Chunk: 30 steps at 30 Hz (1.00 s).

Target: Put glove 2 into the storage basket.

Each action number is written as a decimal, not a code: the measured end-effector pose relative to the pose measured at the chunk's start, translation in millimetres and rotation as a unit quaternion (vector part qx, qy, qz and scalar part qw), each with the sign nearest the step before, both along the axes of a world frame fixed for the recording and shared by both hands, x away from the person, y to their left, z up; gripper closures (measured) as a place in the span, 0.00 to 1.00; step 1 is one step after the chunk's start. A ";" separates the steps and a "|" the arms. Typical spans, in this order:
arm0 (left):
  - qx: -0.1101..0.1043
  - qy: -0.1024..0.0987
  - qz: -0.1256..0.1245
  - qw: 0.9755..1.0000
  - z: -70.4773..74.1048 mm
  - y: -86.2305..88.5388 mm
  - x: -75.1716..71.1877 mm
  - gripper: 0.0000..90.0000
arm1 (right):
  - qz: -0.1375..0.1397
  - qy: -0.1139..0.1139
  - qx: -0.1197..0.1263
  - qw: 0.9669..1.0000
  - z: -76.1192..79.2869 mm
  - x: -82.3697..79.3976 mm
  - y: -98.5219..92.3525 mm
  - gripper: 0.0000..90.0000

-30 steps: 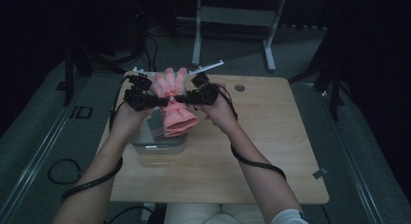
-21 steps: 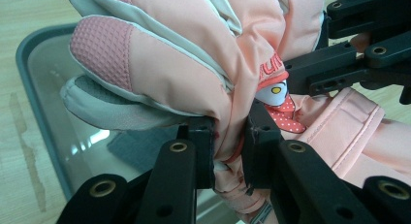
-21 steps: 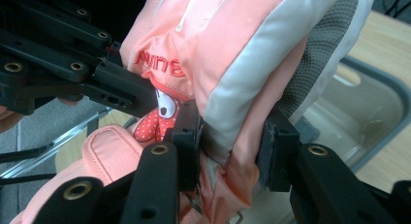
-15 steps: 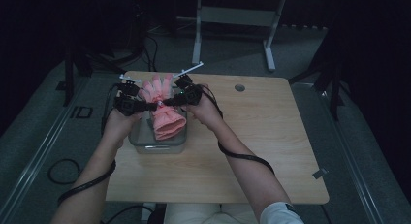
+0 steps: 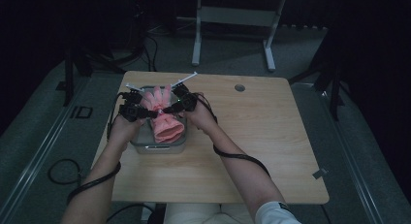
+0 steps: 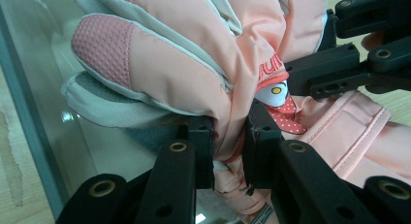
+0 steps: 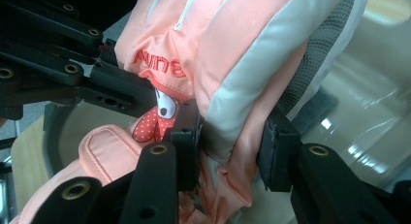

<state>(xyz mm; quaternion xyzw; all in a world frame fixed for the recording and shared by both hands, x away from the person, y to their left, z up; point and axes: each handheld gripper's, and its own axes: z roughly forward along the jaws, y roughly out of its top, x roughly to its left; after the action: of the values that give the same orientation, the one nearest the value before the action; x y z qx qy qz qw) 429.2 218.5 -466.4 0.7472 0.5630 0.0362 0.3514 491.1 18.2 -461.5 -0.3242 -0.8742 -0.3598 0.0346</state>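
Glove [image 5: 162, 118] hung pinched between our two grippers, over the clear plastic bin [image 5: 157, 145] that sat on the wooden table [image 5: 271, 136]. We had the left gripper [image 6: 229, 136] nipped shut on a fold of the pink fabric near the wrist, and the right gripper [image 7: 231, 136] closed on a thicker bunch from the opposite side, its jaws standing somewhat wider for the bulk. Holding it from both sides seemingly kept the glove spread, fingers pointing away from us and cuff trailing over the near rim. We judged we were lowering it into the bin or lifting it out; we could not tell which.
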 end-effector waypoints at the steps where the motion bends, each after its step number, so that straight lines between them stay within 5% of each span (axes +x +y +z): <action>1: 0.000 0.000 0.000 1.000 0.0 0.0 0.0 0.84 | 0.000 0.000 0.000 1.000 0.0 0.0 0.0 0.72; 8: 0.009 0.016 0.003 1.000 -15.7 1.1 3.9 0.82 | 0.003 0.014 -0.015 1.000 -17.6 6.1 4.6 0.69; 14: 0.002 0.020 0.020 1.000 -21.7 6.9 5.2 0.64 | -0.006 0.017 -0.024 1.000 -18.9 8.7 7.0 0.66; 22: 0.021 0.006 0.029 0.999 -19.5 5.4 5.2 0.54 | -0.018 0.010 -0.028 0.999 -18.7 14.0 6.9 0.58; 30: 0.031 -0.026 0.047 0.998 -12.9 10.5 2.0 0.45 | -0.021 0.017 0.002 1.000 -6.5 13.9 2.2 0.57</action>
<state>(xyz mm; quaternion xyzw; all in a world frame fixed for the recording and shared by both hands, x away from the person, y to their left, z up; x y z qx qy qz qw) 431.2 229.0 -479.3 0.7294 0.5867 0.0889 0.3403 505.0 20.3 -468.0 -0.3481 -0.8660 -0.3564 0.0423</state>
